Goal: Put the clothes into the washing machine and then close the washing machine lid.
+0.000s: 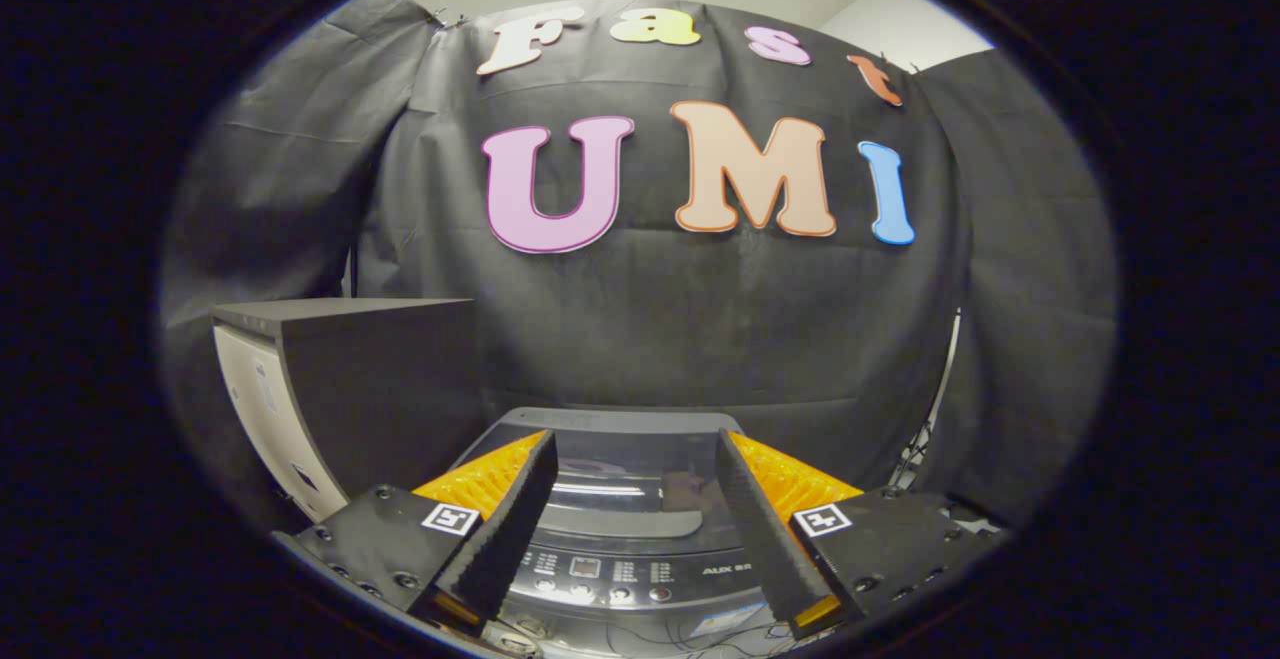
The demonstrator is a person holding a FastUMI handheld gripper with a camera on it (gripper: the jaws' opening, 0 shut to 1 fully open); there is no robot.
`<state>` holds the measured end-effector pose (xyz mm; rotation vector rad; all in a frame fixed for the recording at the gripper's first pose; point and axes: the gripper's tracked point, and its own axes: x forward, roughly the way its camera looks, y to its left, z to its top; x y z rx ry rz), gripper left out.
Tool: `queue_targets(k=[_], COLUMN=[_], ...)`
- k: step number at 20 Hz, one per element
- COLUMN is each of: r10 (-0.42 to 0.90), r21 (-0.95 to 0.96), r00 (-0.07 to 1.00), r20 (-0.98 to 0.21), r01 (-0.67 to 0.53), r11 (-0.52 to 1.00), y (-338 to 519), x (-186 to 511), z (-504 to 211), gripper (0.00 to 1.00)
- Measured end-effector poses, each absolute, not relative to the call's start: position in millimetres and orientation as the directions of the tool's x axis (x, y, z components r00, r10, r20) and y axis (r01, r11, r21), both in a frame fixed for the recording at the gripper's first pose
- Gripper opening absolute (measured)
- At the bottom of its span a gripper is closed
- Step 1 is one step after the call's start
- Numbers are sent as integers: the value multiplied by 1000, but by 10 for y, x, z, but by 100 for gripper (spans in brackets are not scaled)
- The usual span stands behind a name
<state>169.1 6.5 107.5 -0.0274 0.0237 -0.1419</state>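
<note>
Fingers (545,459) spread empty above washing machine's (640,569) smooth, glossy lid (625,484).

washing machine (640,499): grey, dark glossy lid | cabinet (370,379): dark grey top, white side | wall: black cloth

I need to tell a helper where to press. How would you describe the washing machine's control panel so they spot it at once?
Below the black cloth wall stands the washing machine. Its control panel is the strip along the near edge, seen between the open hand-held gripper fingers. Unlike the glossy lid behind, it carries buttons.
</note>
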Motion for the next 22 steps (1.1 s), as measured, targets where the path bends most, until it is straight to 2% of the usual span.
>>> queue_targets(k=[6, 11, 22], r10=[-91, -37, -37], r21=[7, -19, -25], r00=[996, 994, 999], r20=[1, 102, 17], r01=[91, 39, 38], r11=[996, 999, 999], y=[-96, -119, -289], x=[1390, 1160, 842], z=[601, 425, -66], gripper=[98, 98, 98])
